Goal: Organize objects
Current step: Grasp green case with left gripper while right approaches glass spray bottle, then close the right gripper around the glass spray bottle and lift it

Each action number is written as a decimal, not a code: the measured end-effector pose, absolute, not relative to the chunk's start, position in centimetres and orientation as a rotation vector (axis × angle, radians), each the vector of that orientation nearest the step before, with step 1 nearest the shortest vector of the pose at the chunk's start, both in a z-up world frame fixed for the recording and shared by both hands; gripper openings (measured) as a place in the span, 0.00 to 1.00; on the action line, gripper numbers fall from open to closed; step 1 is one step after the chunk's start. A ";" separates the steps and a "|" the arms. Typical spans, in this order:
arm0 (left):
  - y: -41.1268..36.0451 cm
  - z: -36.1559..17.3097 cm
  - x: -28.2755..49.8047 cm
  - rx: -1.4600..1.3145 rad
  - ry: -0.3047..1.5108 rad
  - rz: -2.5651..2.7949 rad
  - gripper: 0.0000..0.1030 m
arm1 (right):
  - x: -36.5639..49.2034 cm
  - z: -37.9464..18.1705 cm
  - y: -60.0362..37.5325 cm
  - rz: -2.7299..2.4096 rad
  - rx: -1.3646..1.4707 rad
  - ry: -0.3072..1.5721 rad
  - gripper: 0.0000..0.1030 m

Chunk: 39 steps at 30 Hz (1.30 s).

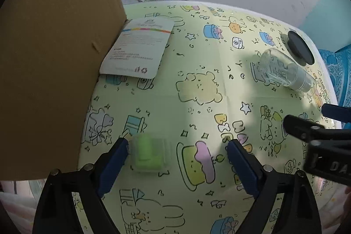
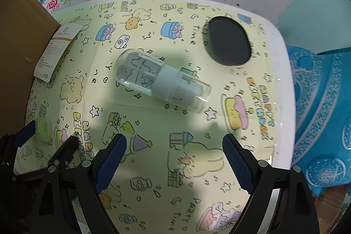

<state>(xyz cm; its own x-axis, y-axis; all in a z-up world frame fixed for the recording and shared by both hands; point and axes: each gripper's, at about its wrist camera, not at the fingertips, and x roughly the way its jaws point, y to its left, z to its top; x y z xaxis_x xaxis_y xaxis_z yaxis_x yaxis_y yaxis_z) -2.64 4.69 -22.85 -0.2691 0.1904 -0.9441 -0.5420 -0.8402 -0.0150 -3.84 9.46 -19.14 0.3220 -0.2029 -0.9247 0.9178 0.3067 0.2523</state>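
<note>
Tabletop covered by a pale yellow-green cartoon party cloth [image 1: 197,63], seen from two hand-held grippers. From the left wrist camera, the left gripper [image 1: 176,146] has its blue-padded fingers spread wide with nothing clamped; a small green translucent case [image 1: 149,154] lies on the cloth just beside the left finger, at about 8 o'clock in that view — contact cannot be told. A brown cardboard box [image 1: 54,47] fills the 9 to 11 o'clock side, and a white printed card [image 1: 138,49] lies flat against its lower edge. At 2 o'clock a clear bottle with a grey cap [image 1: 283,70] lies on its side, and a black oval disc [image 1: 300,49] sits near the table's far rim, just beyond it. From the right wrist camera, the right gripper [image 2: 174,144] is likewise spread wide and holds nothing — the bottle lies on the cloth beyond its fingertips, near the centre, apart from them. A blue patterned fabric [image 2: 318,113] hangs past the table edge at 3 o'clock.
</note>
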 end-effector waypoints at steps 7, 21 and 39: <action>4.6 -22.5 -2.5 -1.510 0.430 2.147 0.75 | -2.7 -20.1 9.0 -0.872 0.932 0.990 0.88; 4.8 -21.7 -1.3 -1.505 0.432 2.141 0.36 | -6.5 -20.1 8.1 -0.925 1.039 0.920 0.88; 3.7 -20.4 -1.7 -1.512 0.376 2.151 0.36 | -2.0 -17.8 6.9 -0.877 0.695 1.041 0.88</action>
